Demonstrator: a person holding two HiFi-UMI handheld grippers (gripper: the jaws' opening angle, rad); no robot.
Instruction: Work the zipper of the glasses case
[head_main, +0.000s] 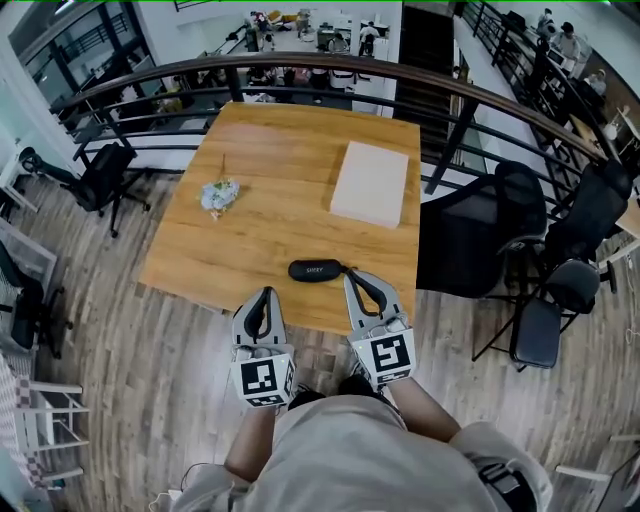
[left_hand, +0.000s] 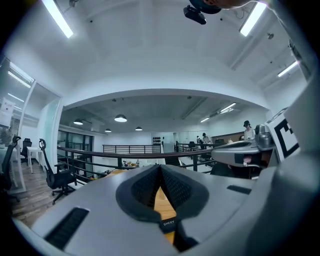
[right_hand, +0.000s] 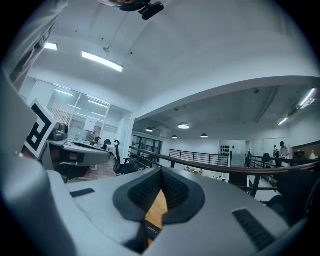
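While both grippers are held level over the near edge of the counter (head_main: 250, 240), I read each one as closed tight with nothing in it. On the left gripper (head_main: 264, 300) the dark ribbed pads (left_hand: 146, 187) meet at their tips. Only a narrow slit is left lower down, and through it I see wood and a strip of the glasses case (head_main: 316, 270). The right gripper (head_main: 354, 283) looks the same in its own view: pads together at the tip, and a sliver of counter and the case's printed label showing in the gap beneath.

From the head view, the case is a black, oblong shape lying flat near the counter's front edge, with its long side running left to right. It sits just ahead of the two grippers and roughly between them. The right gripper's tip overlaps the case's right end in that view, but I can't tell whether it touches. The left gripper's tip is short of the case and a little to its left.

Farther back on the counter there is a pale flat box (head_main: 371, 183) on the right and a small bunch of flowers (head_main: 220, 195) on the left, both well apart from the case. A dark curved railing (head_main: 330, 68) runs behind the counter.
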